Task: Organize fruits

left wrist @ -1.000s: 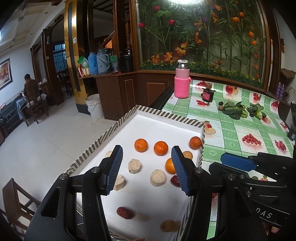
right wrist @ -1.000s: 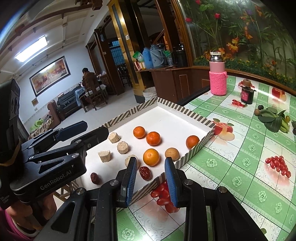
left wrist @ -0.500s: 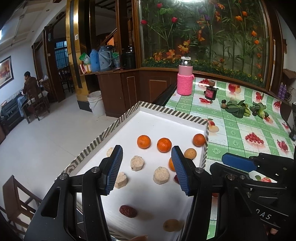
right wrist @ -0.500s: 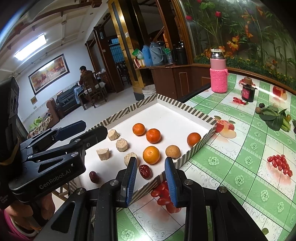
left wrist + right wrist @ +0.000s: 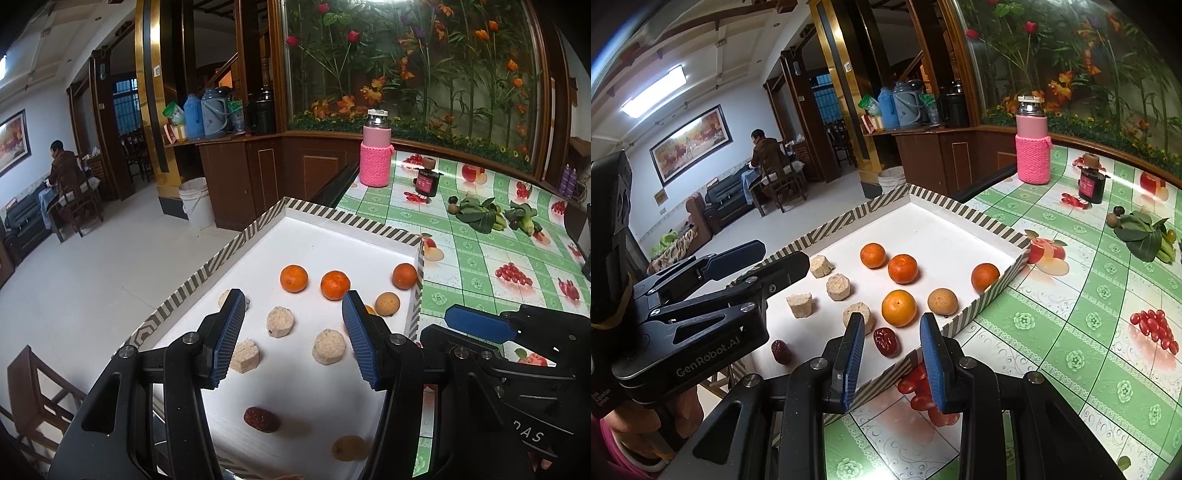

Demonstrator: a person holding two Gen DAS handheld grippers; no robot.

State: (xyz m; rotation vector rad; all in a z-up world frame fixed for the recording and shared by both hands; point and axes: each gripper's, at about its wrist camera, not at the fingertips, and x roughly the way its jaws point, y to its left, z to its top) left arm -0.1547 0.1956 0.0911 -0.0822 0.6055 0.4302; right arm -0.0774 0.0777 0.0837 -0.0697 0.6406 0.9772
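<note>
Your white shallow tray with the striped rim sat at the edge of the table under the green checked fruit-print cloth.

Counted in the tray:
- Four orange tangerines: one, one, one against the right wall, one nearest the right gripper.
- One tan round fruit, just beside that near tangerine.
- Four beige cut chunks, lying in a loose line on the left half.
- Two dark red dried dates: one close to the near wall, one further left.
- One pale yellow round fruit, seen only from the left wrist, near the tray's closest edge.

Your left gripper hovered above the chunks, fingers apart with nothing between them. Your right gripper hung over the tray's near wall, fingers set narrower but with a clear gap, gripping nothing.

On the table beyond the tray: one pink bottle in a knitted sleeve, one small dark jar, one heap of green leafy vegetables.
</note>
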